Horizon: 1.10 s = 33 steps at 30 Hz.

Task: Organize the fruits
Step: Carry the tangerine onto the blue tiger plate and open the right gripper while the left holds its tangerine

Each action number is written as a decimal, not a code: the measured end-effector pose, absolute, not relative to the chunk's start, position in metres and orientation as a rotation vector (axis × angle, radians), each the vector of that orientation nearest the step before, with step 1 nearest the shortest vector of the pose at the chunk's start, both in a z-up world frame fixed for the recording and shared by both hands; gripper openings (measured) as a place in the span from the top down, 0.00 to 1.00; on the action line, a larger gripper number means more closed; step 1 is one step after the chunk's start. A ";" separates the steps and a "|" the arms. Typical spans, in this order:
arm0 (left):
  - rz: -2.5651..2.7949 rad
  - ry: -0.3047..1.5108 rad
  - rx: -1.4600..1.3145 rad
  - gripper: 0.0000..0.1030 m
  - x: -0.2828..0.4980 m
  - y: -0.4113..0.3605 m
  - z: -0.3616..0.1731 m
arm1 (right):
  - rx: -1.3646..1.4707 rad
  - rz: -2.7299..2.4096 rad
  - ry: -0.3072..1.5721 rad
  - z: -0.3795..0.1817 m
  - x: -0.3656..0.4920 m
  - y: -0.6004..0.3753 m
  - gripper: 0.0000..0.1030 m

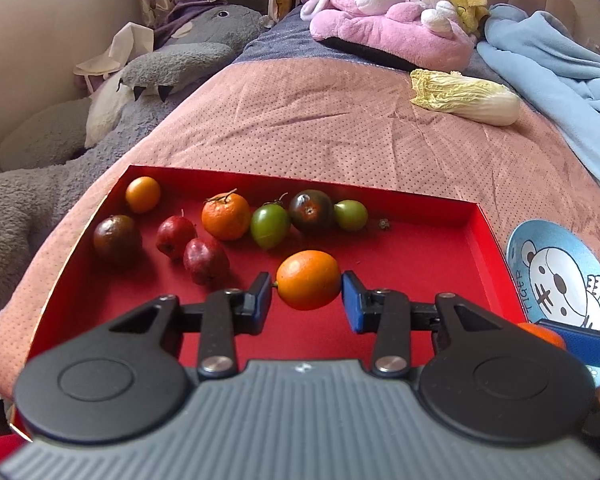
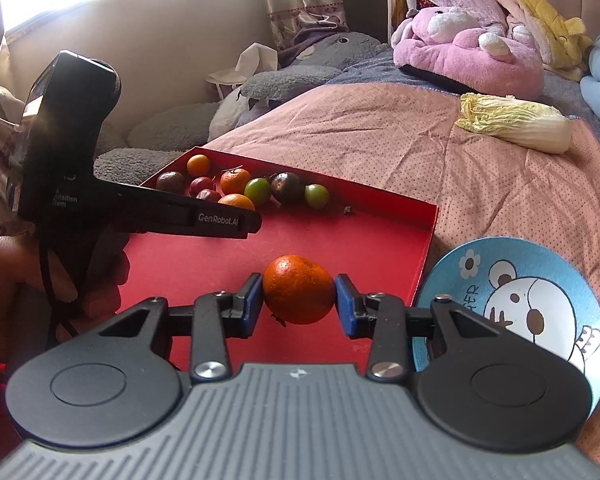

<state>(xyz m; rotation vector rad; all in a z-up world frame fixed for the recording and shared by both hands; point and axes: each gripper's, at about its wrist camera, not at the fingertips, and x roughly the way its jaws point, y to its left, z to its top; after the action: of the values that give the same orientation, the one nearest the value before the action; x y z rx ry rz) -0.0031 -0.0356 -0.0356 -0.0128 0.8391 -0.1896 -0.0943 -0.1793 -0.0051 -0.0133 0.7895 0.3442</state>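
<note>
A red tray (image 1: 420, 208) lies on the bed and holds several fruits: oranges, red fruits, green fruits and dark ones. My left gripper (image 1: 306, 294) is shut on a smooth orange (image 1: 308, 280) just above the tray floor. My right gripper (image 2: 299, 300) is shut on a tangerine (image 2: 299, 295) over the tray's right part (image 2: 428, 240), beside a blue bear bowl (image 2: 512, 300). The bowl also shows in the left wrist view (image 1: 560, 280), where the right gripper's finger (image 1: 576, 338) and tangerine (image 1: 540, 332) sit over its near rim. The left gripper's body (image 2: 140, 208) shows in the right wrist view.
A napa cabbage (image 1: 468, 98) lies on the pink blanket (image 1: 300, 120) beyond the tray. Plush toys sit at the left (image 1: 160, 76) and at the back (image 1: 392, 24). A light blue blanket (image 1: 560, 76) is bunched at the right.
</note>
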 end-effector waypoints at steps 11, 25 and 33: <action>-0.197 0.828 -0.010 0.60 -0.008 -0.041 -0.035 | 0.002 0.337 0.792 -0.007 -0.107 -0.190 0.57; -0.209 0.828 0.008 0.60 -0.005 -0.064 -0.036 | 0.064 0.339 0.768 -0.003 -0.115 -0.211 0.57; -0.220 0.826 0.024 0.60 -0.008 -0.071 -0.037 | 0.099 0.294 0.747 0.002 -0.120 -0.235 0.57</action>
<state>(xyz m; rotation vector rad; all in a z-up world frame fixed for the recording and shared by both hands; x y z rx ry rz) -0.0077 -0.0712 -0.0370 0.0241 0.8260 -0.2196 -0.1197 -0.2350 0.0015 0.0991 0.7467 0.2939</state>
